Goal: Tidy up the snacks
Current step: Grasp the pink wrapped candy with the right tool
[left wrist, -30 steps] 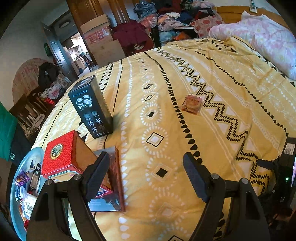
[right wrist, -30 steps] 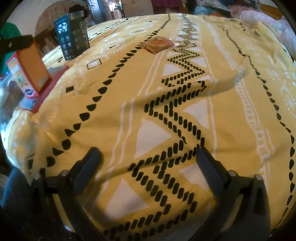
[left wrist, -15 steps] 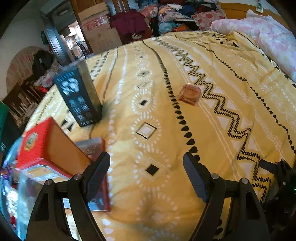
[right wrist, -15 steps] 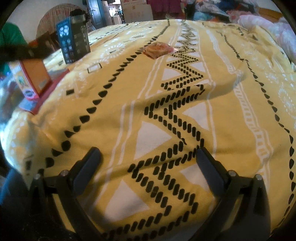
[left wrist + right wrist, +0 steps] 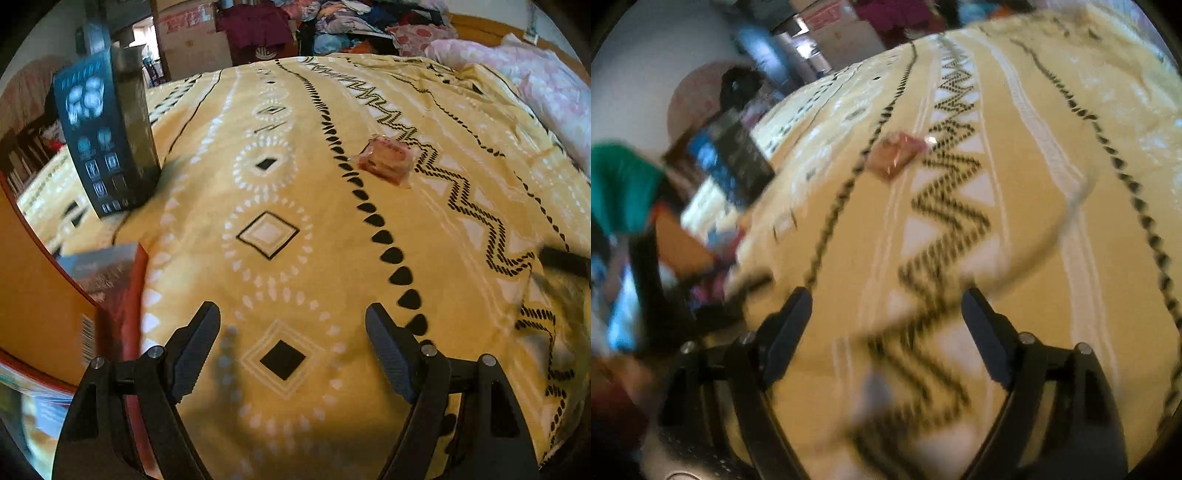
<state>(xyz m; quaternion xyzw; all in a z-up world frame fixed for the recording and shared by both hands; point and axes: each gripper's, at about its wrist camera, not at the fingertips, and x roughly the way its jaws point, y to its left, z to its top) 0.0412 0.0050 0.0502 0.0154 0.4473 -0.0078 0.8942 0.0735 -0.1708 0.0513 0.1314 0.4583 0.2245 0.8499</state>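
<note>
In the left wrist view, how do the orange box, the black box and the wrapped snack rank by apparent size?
1. Orange box, partly cut off and nearest the camera, so unsure.
2. Black box.
3. Wrapped snack.

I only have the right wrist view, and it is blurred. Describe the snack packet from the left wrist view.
Observer: The snack packet is a clear wrapper with a pinkish-red block inside, lying flat on the bedspread.
Operator: Report the left gripper.
Observer: The left gripper is open, with only bedspread between its fingers; the packet lies well ahead of it.
Operator: Check the dark box.
Observer: The dark box stands upright, left of the packet and apart from it.
</note>
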